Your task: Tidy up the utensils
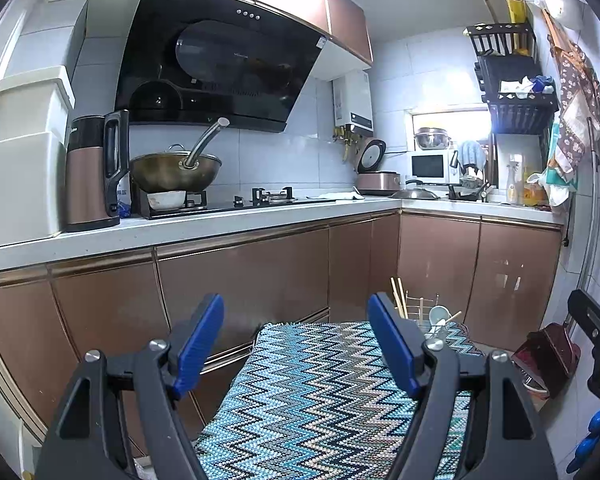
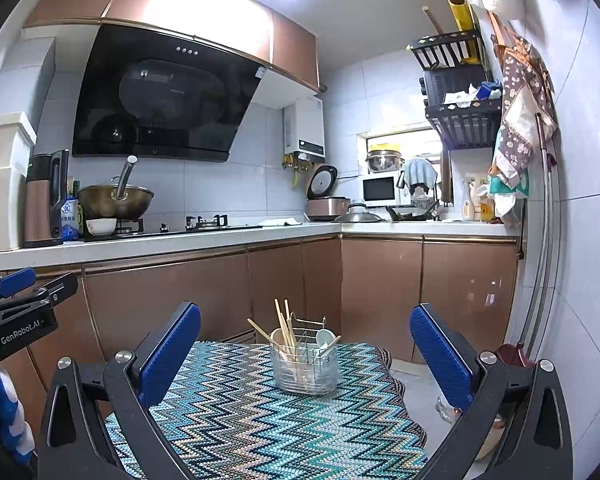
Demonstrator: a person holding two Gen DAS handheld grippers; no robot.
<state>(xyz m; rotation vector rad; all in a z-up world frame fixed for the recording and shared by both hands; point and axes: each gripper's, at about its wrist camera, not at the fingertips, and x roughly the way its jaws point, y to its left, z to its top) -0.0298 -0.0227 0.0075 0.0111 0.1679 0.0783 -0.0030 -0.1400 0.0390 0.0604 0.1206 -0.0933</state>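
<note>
Item: utensil caddy [image 2: 305,364], a clear-walled holder with a thin wire frame and a wire handle loop at the back, standing upright on the far part of a zigzag-patterned cloth [image 2: 260,420] that covers a small table in a kitchen. Contents: several wooden chopsticks [image 2: 282,326] leaning up and to the left out of the holder, one angled stick low on the right, and white ceramic spoons [image 2: 323,338] with bowls upward; no loose utensil shows on the cloth. Position: well ahead of both tools, nearer the right gripper [image 2: 306,356], whose view has it roughly centred between the blue pads; from the left gripper [image 1: 296,340] it shows only partly, behind that tool's right finger, at the cloth's far right corner. Jaws: both sets stand wide apart and hold nothing. Handling, by judgement: the chopsticks look light, stiff and smooth, likely to roll or pivot if pinched near a tip, so best taken across the upper shaft clear of the rim. The spoons look glazed, slippery and chip-prone, best taken by the handle with a gentle squeeze. The caddy itself looks light and liable to tip or slide on the woven cloth if a utensil drags against its wall, so steadying it at the rim with the other tool seems prudent.
</note>
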